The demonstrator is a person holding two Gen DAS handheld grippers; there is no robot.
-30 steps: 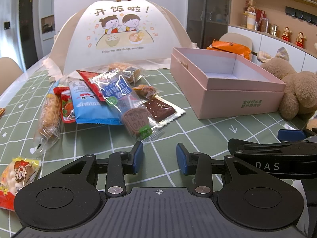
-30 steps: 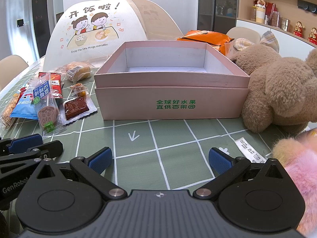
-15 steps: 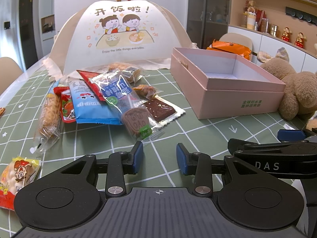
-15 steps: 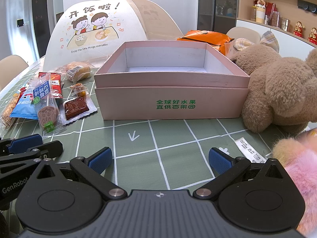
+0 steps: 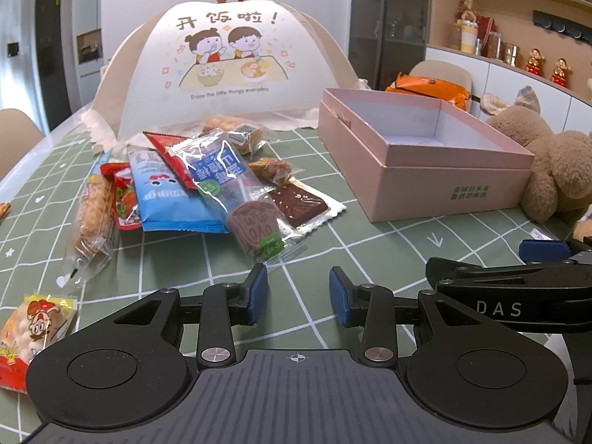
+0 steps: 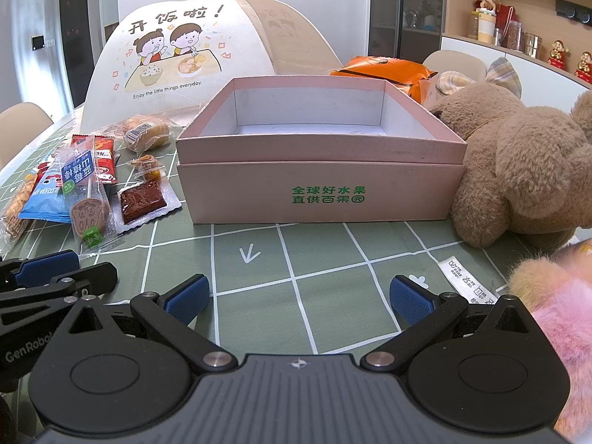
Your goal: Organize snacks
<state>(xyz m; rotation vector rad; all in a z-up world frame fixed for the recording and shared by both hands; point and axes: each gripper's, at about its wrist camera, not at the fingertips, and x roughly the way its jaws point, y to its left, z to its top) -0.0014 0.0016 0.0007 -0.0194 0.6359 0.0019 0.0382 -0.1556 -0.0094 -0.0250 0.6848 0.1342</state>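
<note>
A pile of snack packets lies on the green checked tablecloth: a clear lollipop packet point(image 5: 236, 196), a blue bag point(image 5: 166, 199), a brown square in clear wrap point(image 5: 299, 203), a long biscuit pack point(image 5: 90, 218). A red-yellow packet point(image 5: 33, 329) lies alone at the near left. The open, empty pink box point(image 5: 436, 177) stands to the right; it also shows in the right wrist view point(image 6: 322, 192). My left gripper point(image 5: 298, 294) is open and empty, just short of the lollipop packet. My right gripper point(image 6: 299, 298) is wide open and empty, in front of the box.
A white food-cover tent point(image 5: 229, 63) stands behind the snacks. A brown teddy bear point(image 6: 518, 170) sits right of the box, a pink plush point(image 6: 562, 318) at the near right. An orange bag point(image 6: 384, 70) lies behind the box.
</note>
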